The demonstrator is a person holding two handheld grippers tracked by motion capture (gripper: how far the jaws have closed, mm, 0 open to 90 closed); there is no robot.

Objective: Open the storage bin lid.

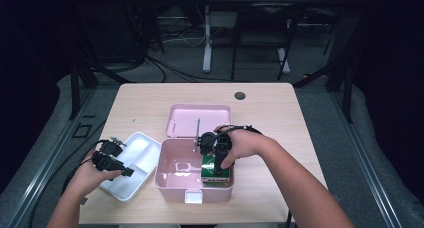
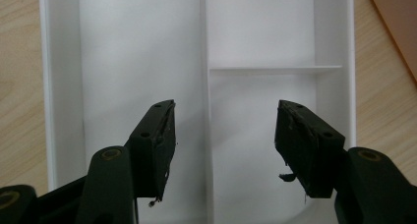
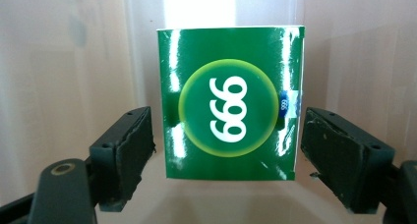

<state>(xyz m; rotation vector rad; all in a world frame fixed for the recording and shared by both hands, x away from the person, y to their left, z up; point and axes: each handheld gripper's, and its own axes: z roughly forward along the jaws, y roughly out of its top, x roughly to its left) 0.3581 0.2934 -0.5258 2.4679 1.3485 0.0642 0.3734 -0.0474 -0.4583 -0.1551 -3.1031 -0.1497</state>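
The green box (image 3: 231, 103) lies straight ahead between the wide-spread right tongs (image 3: 228, 155), untouched inside the pink case (image 1: 167, 175), while the left tongs (image 2: 223, 145) gape empty over the white tray (image 2: 64, 86).

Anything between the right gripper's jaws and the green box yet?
Nothing: in the right gripper view, the right gripper straddles the green box with a bare gap on each side, pads not touching.
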